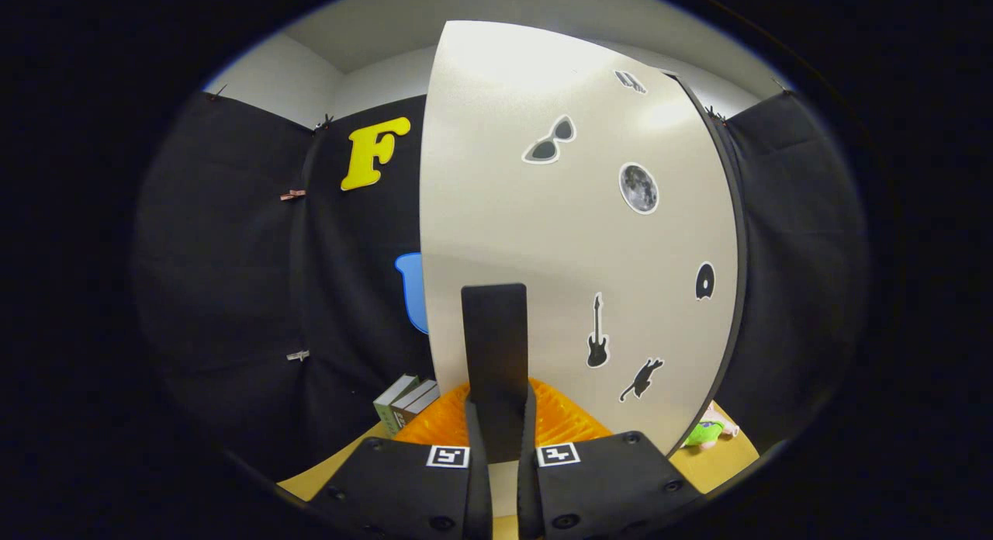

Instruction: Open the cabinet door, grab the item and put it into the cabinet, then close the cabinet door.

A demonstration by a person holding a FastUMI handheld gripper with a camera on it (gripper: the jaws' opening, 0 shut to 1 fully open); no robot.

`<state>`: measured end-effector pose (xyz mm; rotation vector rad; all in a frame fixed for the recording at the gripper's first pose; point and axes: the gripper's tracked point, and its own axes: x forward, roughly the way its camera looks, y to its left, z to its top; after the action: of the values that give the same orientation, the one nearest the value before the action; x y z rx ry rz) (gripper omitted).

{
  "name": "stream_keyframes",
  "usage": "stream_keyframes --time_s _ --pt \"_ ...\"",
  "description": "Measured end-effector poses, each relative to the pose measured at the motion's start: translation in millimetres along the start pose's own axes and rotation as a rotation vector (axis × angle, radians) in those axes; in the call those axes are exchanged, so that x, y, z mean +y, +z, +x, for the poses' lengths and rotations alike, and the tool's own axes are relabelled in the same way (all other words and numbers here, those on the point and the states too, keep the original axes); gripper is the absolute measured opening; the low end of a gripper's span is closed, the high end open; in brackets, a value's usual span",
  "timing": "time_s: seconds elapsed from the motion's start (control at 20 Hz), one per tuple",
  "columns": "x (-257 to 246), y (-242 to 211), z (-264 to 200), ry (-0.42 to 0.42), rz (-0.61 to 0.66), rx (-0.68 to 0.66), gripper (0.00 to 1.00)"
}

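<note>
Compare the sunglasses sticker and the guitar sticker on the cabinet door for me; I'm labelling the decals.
The sunglasses sticker sits high on the cabinet door, tilted, grey with a white outline. The guitar sticker sits low, upright, solid black and slimmer, just beside the gripper, whose fingers are closed together against the door. Both lie flat on the door.

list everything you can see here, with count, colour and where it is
cabinet door: 1, off-white, upright just ahead of the fingers, stickers on its face
door handle: 1, black, flat bar on the door, between the fingers
stickers: 7 or so, black and grey, spread over the door's right half
ribbed orange thing: 1, orange, on the table below the door
books: 2 or 3, green and grey, left of the orange thing
toy: 1, green and pink, beyond the door's right edge
table: 1, tan
hand-held gripper: 1, black, fingers pressed on the door handle
</note>
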<state>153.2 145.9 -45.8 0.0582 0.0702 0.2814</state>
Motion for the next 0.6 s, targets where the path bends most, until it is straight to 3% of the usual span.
stream_keyframes --time_s 0.6 --pt "-22 3 -28 -0.012 -0.005 -0.004 0.16"
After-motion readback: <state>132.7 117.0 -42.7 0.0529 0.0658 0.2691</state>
